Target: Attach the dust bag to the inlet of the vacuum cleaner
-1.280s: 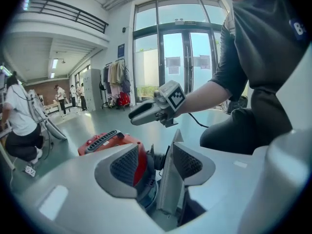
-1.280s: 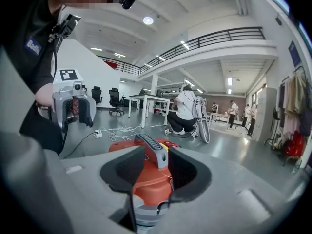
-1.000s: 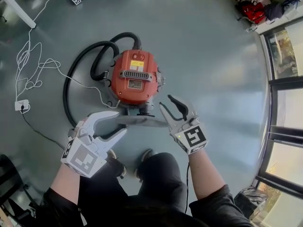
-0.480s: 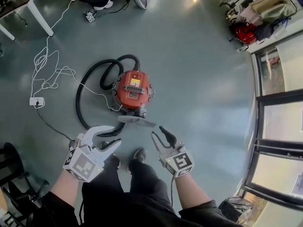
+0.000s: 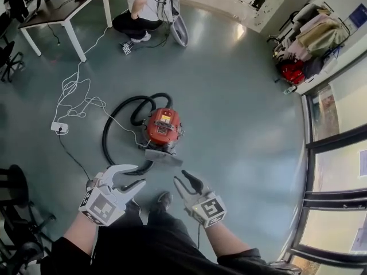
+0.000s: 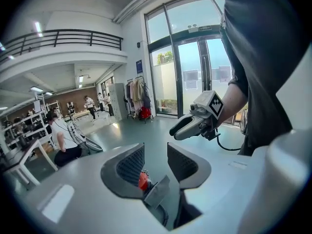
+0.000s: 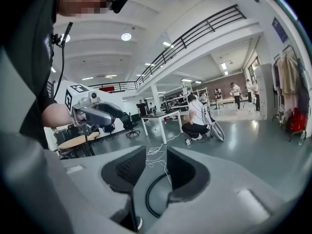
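The red vacuum cleaner (image 5: 162, 127) stands on the grey floor with its black hose (image 5: 113, 132) looped to its left. A flat grey piece (image 5: 163, 156) lies at its near end; I cannot tell whether it is the dust bag. Both grippers hang in the air well above and short of the vacuum. Nothing is between the closing jaws of the left gripper (image 5: 139, 175). My right gripper (image 5: 180, 177) is also closing on nothing. In the left gripper view the vacuum (image 6: 143, 180) shows far below between the jaws (image 6: 155, 162). The right gripper view shows the hose (image 7: 152, 195) below its jaws (image 7: 156, 167).
A white cable and power strip (image 5: 59, 128) trail left of the vacuum. At the back a person (image 5: 139, 9) crouches beside a table (image 5: 66, 7). Clothes hang on a rack (image 5: 304, 42) at the right by tall windows. Black chairs (image 5: 12, 191) stand at the left. My shoe (image 5: 163, 200) is below.
Both grippers and the head view have risen away from the vacuum, which now looks smaller and farther off. Both pairs of jaws look a little narrower.
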A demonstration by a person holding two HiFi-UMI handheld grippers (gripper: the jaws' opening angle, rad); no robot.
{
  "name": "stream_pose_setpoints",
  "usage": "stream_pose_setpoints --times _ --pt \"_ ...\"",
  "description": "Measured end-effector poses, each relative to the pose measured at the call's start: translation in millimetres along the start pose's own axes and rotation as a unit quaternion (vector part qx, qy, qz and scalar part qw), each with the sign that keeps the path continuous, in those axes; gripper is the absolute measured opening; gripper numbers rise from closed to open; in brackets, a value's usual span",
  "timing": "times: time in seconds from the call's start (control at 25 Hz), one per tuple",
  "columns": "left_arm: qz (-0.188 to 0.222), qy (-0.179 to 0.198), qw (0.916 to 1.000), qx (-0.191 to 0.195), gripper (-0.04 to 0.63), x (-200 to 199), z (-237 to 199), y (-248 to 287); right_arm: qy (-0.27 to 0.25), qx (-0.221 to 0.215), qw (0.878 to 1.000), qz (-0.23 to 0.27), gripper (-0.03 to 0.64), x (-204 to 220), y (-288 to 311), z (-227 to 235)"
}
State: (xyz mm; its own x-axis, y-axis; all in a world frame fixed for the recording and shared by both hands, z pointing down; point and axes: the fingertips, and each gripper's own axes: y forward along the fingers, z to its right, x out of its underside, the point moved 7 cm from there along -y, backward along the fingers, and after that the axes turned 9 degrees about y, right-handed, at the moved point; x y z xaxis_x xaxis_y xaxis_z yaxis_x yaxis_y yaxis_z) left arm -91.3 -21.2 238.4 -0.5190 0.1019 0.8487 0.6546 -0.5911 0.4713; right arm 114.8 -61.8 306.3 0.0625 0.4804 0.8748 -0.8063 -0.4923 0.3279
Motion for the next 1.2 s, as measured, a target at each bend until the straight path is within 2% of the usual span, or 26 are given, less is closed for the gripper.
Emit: stream_pose_setpoints --times 0.16,0.32,0.56,0.68,0.96,1.08,1.2 --pt "0.004 0.007 1.0 0.001 0.17 -2 18 -22 -0.025 0.001 1.0 -0.014 0.126 6 -8 -18" --pt "0.016 0.018 0.9997 0.009 0.172 3 31 -56 -0.033 0.021 0.999 -0.007 0.126 7 -15 -50" --pt "0.049 0.016 0.9985 0.018 0.17 19 49 -120 -0.023 0.077 0.996 0.032 0.126 8 -26 -125" --pt "0.071 0.008 0.9969 0.033 0.169 28 59 -149 -0.013 0.091 0.995 0.05 0.126 8 -27 -170" --pt "0.131 -0.002 0.9903 0.048 0.149 19 90 -192 -0.023 0.07 0.995 0.066 0.126 12 -43 -245" --pt "0.147 -0.008 0.9882 0.041 0.13 11 104 -201 -0.018 0.051 0.996 0.072 0.103 17 -52 -257" --pt "0.149 -0.028 0.9877 0.038 0.107 5 121 -201 -0.004 0.029 0.997 0.078 0.069 23 -67 -261"
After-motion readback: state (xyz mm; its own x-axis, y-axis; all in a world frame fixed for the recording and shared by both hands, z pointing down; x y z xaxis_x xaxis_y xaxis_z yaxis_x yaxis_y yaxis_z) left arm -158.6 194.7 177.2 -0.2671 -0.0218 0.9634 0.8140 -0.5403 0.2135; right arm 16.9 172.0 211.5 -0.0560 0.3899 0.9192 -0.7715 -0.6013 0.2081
